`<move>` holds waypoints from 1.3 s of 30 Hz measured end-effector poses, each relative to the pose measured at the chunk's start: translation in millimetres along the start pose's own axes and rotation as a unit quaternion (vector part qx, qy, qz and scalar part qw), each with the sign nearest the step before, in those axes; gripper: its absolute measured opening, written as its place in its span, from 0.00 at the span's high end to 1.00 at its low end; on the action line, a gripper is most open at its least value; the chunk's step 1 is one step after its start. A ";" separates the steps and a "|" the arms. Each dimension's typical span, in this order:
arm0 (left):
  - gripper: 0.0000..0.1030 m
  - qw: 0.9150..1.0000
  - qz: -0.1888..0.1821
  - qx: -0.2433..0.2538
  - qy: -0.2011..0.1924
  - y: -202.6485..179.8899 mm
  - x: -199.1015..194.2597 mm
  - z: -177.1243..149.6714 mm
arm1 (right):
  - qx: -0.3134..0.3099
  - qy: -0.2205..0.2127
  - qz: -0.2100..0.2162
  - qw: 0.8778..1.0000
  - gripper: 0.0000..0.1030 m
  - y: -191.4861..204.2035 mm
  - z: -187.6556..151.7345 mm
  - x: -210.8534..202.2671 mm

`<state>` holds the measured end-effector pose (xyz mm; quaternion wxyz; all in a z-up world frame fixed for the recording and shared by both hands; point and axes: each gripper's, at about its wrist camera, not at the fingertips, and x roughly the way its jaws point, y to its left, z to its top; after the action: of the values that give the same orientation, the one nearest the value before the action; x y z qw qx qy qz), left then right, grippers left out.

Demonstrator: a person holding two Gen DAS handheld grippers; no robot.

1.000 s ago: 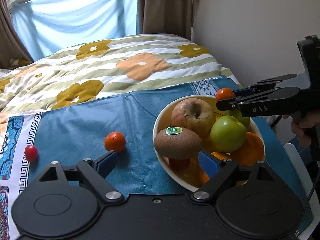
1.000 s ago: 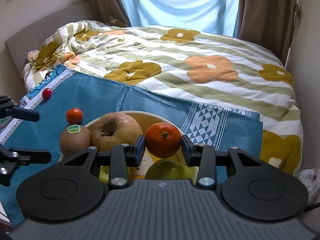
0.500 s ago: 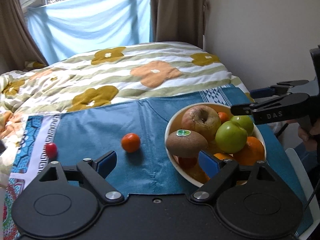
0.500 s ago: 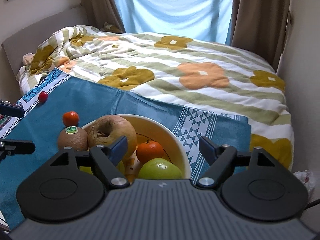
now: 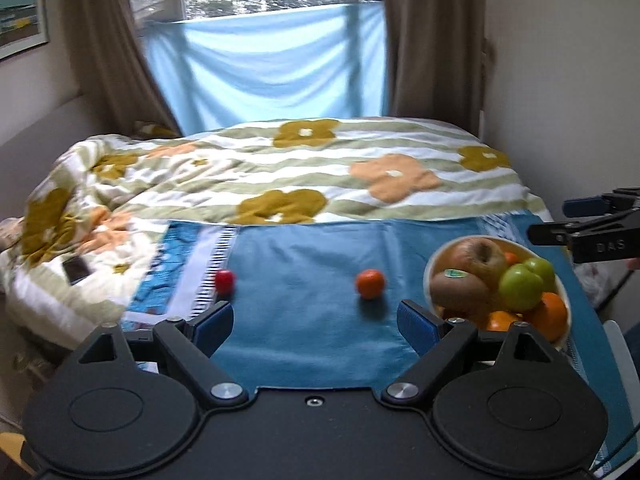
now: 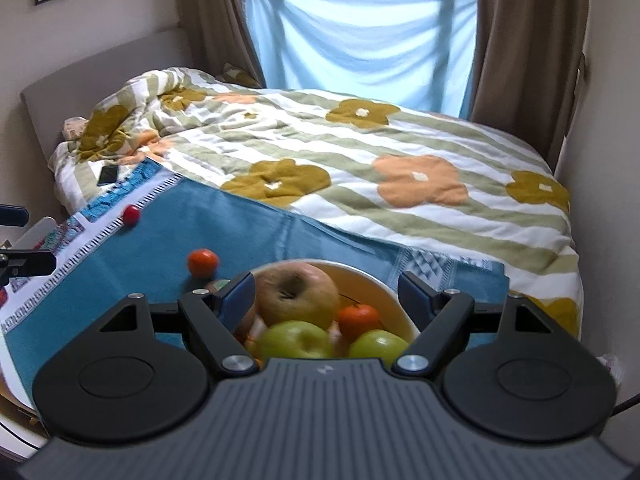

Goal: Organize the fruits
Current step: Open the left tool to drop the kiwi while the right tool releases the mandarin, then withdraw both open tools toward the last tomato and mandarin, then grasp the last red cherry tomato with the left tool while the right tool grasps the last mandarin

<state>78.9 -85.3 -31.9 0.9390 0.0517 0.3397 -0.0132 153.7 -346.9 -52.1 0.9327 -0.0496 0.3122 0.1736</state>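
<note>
Both grippers spread, holding nothing: left gripper (image 5: 312,322), right gripper (image 6: 326,294) above the bowl (image 6: 384,292). Loose tangerine (image 5: 370,283) sits on the blue cloth (image 5: 304,256), left of the bowl; small red fruit (image 5: 225,280) farther left. Tangerine likely light, soft-skinned, prone to roll; grip across its widest middle, gently.

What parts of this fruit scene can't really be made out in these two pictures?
- Kiwi: right wrist view, almost all hidden behind a finger of the right hand-held gripper.
- Bowl: left wrist view, near rim hidden by the left hand-held gripper.
- Dark flat object on the quilt: too small and blurred to identify.
</note>
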 end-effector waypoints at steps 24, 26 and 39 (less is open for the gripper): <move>0.02 1.000 0.003 0.015 0.025 123.7 58.7 10.8 | 0.057 0.048 -0.015 0.997 0.00 151.3 22.7 68.1; 0.02 0.999 -0.005 0.023 0.031 131.1 74.5 13.3 | 0.089 0.069 -0.036 0.993 0.00 155.9 20.6 81.5; 0.28 0.990 -0.088 0.066 0.085 140.7 183.2 14.1 | 0.186 0.098 -0.132 0.969 0.00 176.8 -1.5 147.2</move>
<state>237.2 55.0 -125.9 0.8967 0.0842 0.4195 -0.1137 199.8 -138.8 -138.8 0.9050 0.0670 0.4197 -0.0179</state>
